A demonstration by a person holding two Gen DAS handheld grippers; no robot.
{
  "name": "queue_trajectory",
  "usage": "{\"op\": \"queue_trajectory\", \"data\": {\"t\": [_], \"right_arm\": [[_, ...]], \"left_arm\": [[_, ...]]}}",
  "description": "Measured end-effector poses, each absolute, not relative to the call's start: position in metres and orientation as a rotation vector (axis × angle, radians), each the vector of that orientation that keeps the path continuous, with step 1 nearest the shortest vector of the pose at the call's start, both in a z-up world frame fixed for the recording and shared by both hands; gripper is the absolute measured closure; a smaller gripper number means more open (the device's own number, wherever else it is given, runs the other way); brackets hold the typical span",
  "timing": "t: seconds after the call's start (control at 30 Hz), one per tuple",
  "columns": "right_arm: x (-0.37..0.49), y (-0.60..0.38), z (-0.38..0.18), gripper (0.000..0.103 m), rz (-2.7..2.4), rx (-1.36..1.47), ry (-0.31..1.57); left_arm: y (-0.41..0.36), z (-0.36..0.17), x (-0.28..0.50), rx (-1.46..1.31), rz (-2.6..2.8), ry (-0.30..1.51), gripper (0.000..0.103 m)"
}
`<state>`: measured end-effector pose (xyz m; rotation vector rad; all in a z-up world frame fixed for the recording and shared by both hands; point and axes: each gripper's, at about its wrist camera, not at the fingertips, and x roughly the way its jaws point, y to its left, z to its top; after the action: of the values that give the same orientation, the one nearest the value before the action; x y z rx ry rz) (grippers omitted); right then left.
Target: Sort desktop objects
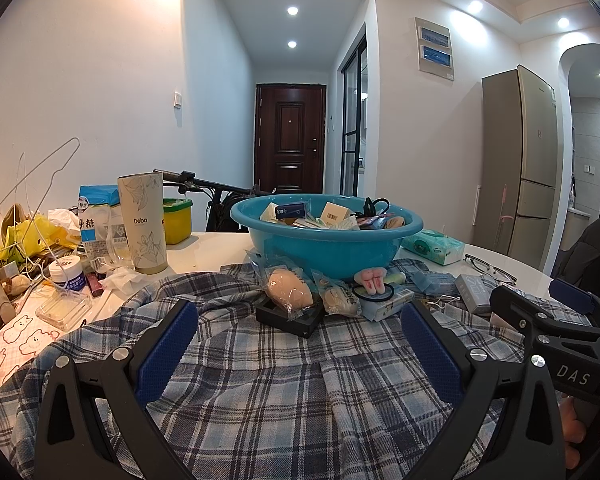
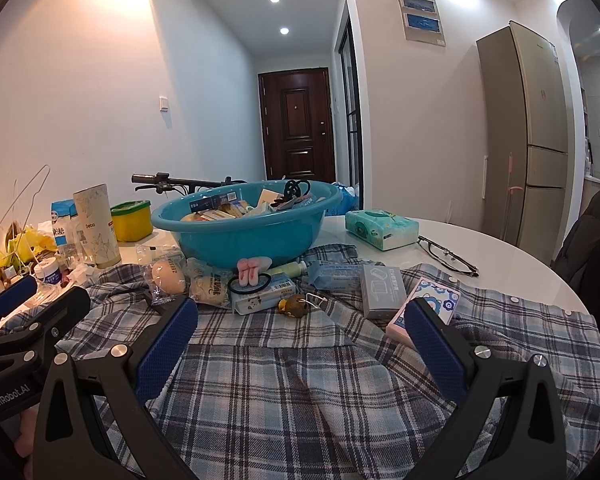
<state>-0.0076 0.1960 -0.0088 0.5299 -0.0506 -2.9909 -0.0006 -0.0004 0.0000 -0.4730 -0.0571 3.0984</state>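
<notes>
Left wrist view: left gripper (image 1: 300, 344) low in the frame, jaws spread wide, nothing between them, over a rumpled blue-and-white plaid shirt (image 1: 284, 392) filling the lower half. At centre, a teal basin (image 1: 324, 246) heaped with small boxes and packets, resting on the shirt's far edge. Just in front of it, a wrapped bun (image 1: 290, 294) on a black tray (image 1: 290, 318), a black hair tie (image 1: 374, 294) with pink rabbit ears. At left, a tall Debo cup (image 1: 143, 224), a yellow tub (image 1: 177, 220), a white jar (image 1: 67, 275); the clutter at the far left edge hard to make out. At right, a tissue pack (image 1: 434, 246), glasses (image 1: 490, 268), and the right gripper (image 1: 556, 308), cut off by the rim.

Right wrist view: right gripper (image 2: 300, 344) also wide open and empty, above the shirt (image 2: 300, 392). Basin (image 2: 248, 228) at centre left. Grey box (image 2: 382, 290) and a pink flowered box (image 2: 426, 312) partly behind the right finger (image 2: 436, 344). Tissue pack (image 2: 382, 228) and glasses (image 2: 448, 256) on the white table (image 2: 512, 264) at right. Left gripper (image 2: 32, 300) cut off at the left edge, its opening not readable here.
</notes>
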Motion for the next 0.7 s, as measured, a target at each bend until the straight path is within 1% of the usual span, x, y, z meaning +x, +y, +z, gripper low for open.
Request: {"op": "queue_trajectory", "data": {"t": [0.7], "right_arm": [[-0.0102, 0.1955, -0.0096, 0.0, -2.988, 0.536, -0.057]], "left_arm": [[-0.0004, 0.0, -0.0006, -0.474, 3.098, -0.058, 0.0]]}}
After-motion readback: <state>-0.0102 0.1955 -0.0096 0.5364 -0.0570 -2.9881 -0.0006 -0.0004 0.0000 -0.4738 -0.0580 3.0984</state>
